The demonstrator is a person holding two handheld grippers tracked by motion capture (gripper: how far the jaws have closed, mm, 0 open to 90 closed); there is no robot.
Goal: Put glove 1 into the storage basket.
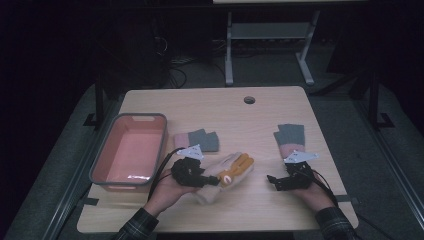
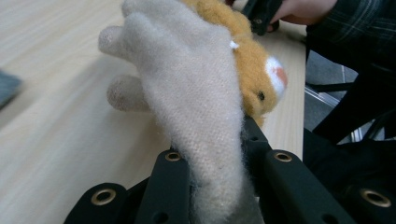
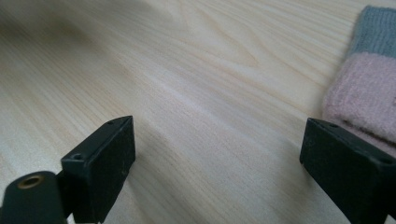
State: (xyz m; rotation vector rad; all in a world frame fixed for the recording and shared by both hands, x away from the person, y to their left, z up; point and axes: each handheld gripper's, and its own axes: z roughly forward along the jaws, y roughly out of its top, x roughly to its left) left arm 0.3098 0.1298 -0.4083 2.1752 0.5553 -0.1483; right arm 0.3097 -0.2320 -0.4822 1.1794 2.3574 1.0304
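Note:
A cream knitted glove [image 2: 191,93] is pinched at its cuff between the jaws of my left gripper [image 2: 217,156], which is shut on it. An orange fuzzy glove [image 2: 252,60] with a white and orange patch lies right behind it, touching it. From above, the cream glove [image 1: 212,187] and the orange glove [image 1: 239,166] lie together at the table's middle front, with the left gripper [image 1: 211,180] at their left. My right gripper [image 1: 273,181] rests open on bare wood, jaws wide apart [image 3: 219,140]. A pink and grey glove [image 3: 362,93] lies just beyond its right jaw.
A pink basin with a grey rim [image 1: 100,155] stands at the table's left. A second pink and grey glove [image 1: 197,140] lies behind the left gripper. The other one [image 1: 290,140] lies behind the right gripper. A cable hole [image 1: 249,99] is near the far edge.

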